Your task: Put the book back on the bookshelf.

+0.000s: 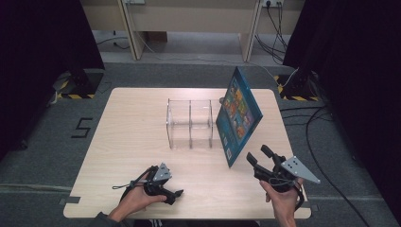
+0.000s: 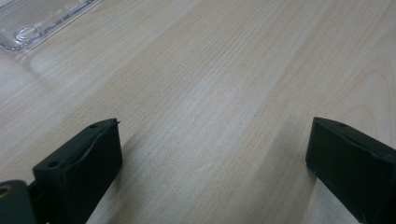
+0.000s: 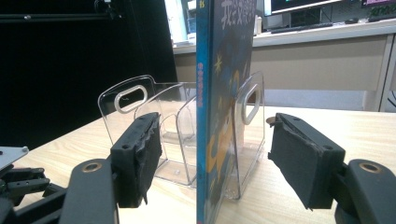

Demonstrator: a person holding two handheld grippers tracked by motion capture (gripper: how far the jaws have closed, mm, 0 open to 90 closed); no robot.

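Two tongs resting low over table (image 1: 137, 127); book (image 1: 239, 116) leaning against clear rack (image 1: 189, 124). Left tongs (image 2: 212, 154) gaping, nothing between. Right tongs (image 3: 212, 158) standing open astride book's (image 3: 219, 116) spine, pads not touching.
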